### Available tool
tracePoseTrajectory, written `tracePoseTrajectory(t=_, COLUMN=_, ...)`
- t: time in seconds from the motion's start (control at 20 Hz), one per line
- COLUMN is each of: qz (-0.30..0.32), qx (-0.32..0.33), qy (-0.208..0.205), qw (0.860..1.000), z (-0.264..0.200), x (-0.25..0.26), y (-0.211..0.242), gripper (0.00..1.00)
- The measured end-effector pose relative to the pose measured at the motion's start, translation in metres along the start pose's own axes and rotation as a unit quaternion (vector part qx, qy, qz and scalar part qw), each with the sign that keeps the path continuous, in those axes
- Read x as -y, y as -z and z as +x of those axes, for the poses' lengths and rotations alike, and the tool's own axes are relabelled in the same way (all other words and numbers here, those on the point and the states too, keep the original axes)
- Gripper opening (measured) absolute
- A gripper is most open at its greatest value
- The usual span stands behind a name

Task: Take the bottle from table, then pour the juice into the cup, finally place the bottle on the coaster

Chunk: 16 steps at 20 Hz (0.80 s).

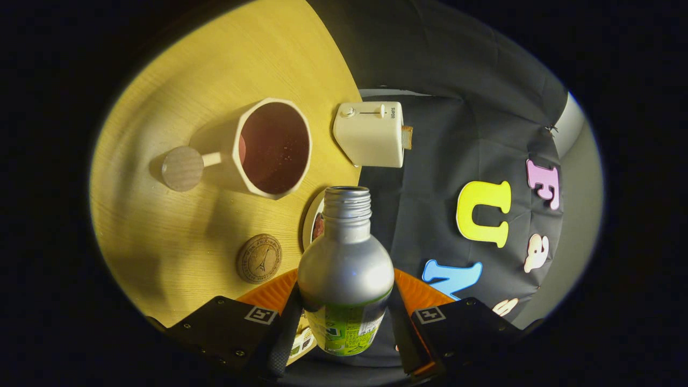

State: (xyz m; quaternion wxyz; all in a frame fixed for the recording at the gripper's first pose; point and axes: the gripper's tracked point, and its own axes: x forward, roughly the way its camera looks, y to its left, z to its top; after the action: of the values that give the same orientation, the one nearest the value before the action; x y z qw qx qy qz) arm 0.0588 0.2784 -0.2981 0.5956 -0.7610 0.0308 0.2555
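The gripper (344, 322) is clenched on the silver metal bottle with a green label (345, 274), its 2 fingers pressing the labelled lower body from left and right, so the bottle is carried clear of the table with nothing under its base. The grasp sits low, which leaves the bare shoulder and the threaded, uncapped neck free ahead of the fingers; the open mouth points away from the gripper toward the far things, a pose that suits tipping liquid out. The whole scene looks rolled about the gripper, which I judge to mean the bottle is tilted in the pour. Just beyond the mouth and a little left lies the cream faceted ceramic cup with a round wooden handle knob (271, 148), its inside dark red-brown, probably juice already in it. Near the fingers on the left sits the round cork coaster with a stamped tower (259, 258) on the pale wooden round table (177, 97), close by for the last step. A white plate rim (312, 217) peeks from behind the neck, and a cream toaster with a slice in its slot (371, 134) stands at the table's far right edge.
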Motion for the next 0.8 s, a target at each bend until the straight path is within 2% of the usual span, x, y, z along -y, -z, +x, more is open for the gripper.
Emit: tracePoseTrajectory(t=0.8, qz=-0.070, qx=0.021, qy=0.015, qw=0.997, z=0.007, x=0.017, y=0.000, gripper=0.78)
